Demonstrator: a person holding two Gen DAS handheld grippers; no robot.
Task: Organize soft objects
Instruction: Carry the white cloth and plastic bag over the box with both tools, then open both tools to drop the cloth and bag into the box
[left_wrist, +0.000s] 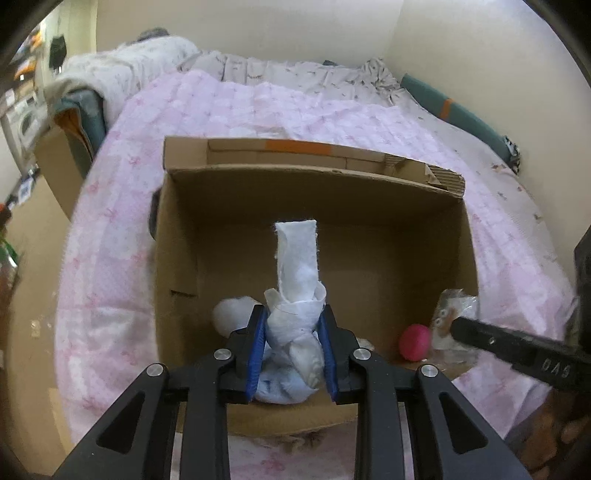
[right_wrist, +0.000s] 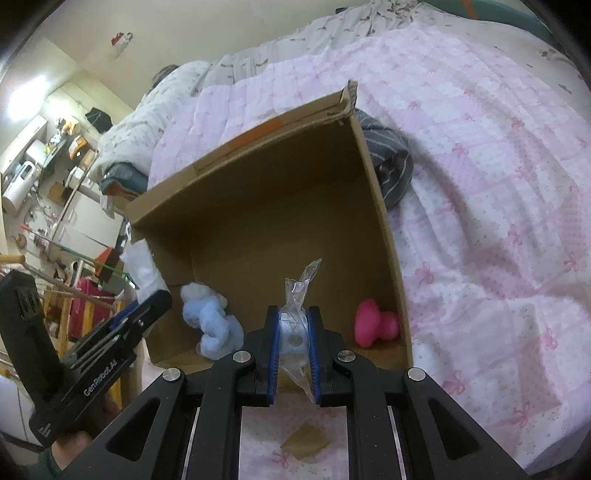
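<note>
1. At far left in the right wrist view, the left gripper (right_wrist: 157, 301) reached toward the cardboard box (right_wrist: 258, 206), its body black and marked with white lettering.
2. Seen from its own camera, the left gripper (left_wrist: 293, 345) was clamped on a knotted white and pale-blue cloth bundle (left_wrist: 295, 325), a white strip of it standing up between the blue pads (left_wrist: 258, 354).
3. A white plush toy (left_wrist: 231, 314) lay just left of that gripper inside the box (left_wrist: 369, 236); from the other camera it appeared pale blue (right_wrist: 212, 325), resting on the box floor near the left wall.
4. The open box sat on a pink quilt (left_wrist: 258, 110) patterned with bows, spread over a bed.
5. At centre in the right wrist view, the right gripper (right_wrist: 293, 341) was closed narrowly on a clear plastic packet (right_wrist: 295, 317), held over the box's near edge.
6. A pink rubbery toy (right_wrist: 375, 326) rested in the box's near right corner, just beside the wall.
7. A grey striped garment (right_wrist: 391, 162) lay on the quilt against the box's outer right side.
</note>
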